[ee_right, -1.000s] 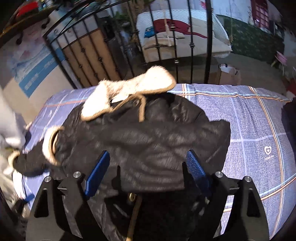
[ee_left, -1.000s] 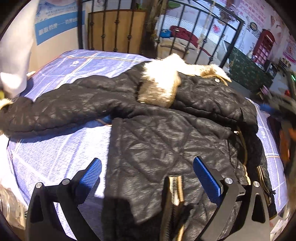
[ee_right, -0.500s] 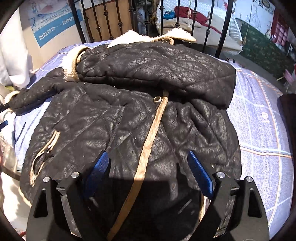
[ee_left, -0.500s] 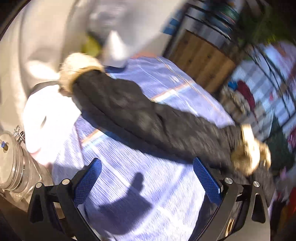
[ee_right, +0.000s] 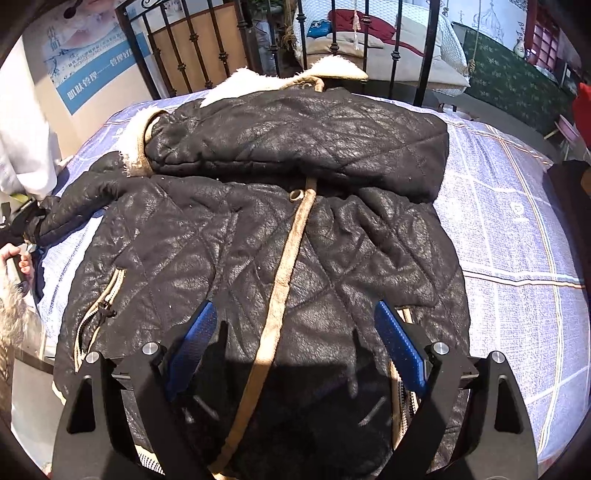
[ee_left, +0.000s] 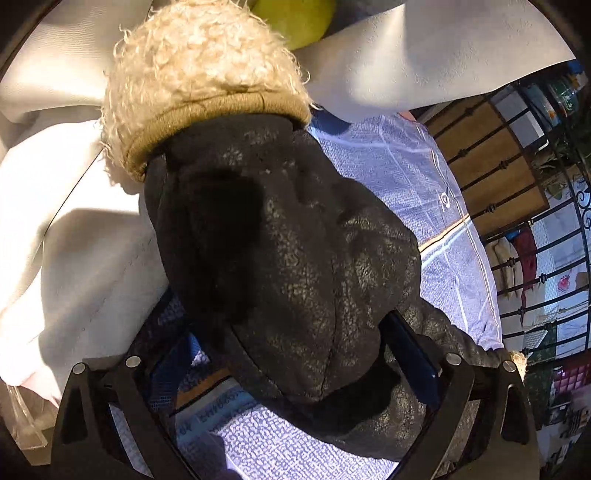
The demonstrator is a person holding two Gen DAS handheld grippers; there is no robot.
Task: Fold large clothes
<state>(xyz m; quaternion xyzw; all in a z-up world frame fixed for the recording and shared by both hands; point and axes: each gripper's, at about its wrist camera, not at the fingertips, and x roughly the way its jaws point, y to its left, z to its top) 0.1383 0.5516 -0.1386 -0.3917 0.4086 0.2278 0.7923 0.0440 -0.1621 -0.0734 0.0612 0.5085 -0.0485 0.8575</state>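
1. Left wrist view: the left gripper (ee_left: 291, 373) points steeply down over one sleeve (ee_left: 288, 258) of the jacket. The sleeve runs from 12 o'clock, where its woolly cuff (ee_left: 199, 77) sits, down between the two fingers.
2. Its jaws stand wide and have just been closing a little. The sleeve lies between them; the blue pad (ee_left: 413, 358) at 4 o'clock lies against the black fabric, while the other pad at 8 o'clock is in shadow with a gap beside it. The sleeve is not pinched.
3. Under the sleeve lies the blue checked bedsheet (ee_left: 424, 192), seen at 2 o'clock and again at 6 o'clock. White cloth (ee_left: 74, 229) fills 9 to 11 o'clock, and a green round thing (ee_left: 295, 18) shows at 12 o'clock behind the cuff.
4. Black iron bars (ee_left: 517, 221) stand at 3 o'clock.
5. Right wrist view: the right gripper (ee_right: 295, 343) hangs above the jacket (ee_right: 258, 229) with jaws wide apart, holding nothing; both blue pads (ee_right: 399, 347) are clear of the fabric.
6. The jacket lies spread on the bed (ee_right: 517, 240), filling the middle of the view. One sleeve is folded across the chest near 12 o'clock, its cuff toward 10 o'clock. The fleece collar (ee_right: 280, 77) is at 12 o'clock, and a tan strip (ee_right: 284, 280) runs down the middle toward 6 o'clock.
7. At 9 o'clock the other sleeve reaches the bed's edge, where a hand (ee_right: 16, 260) shows.
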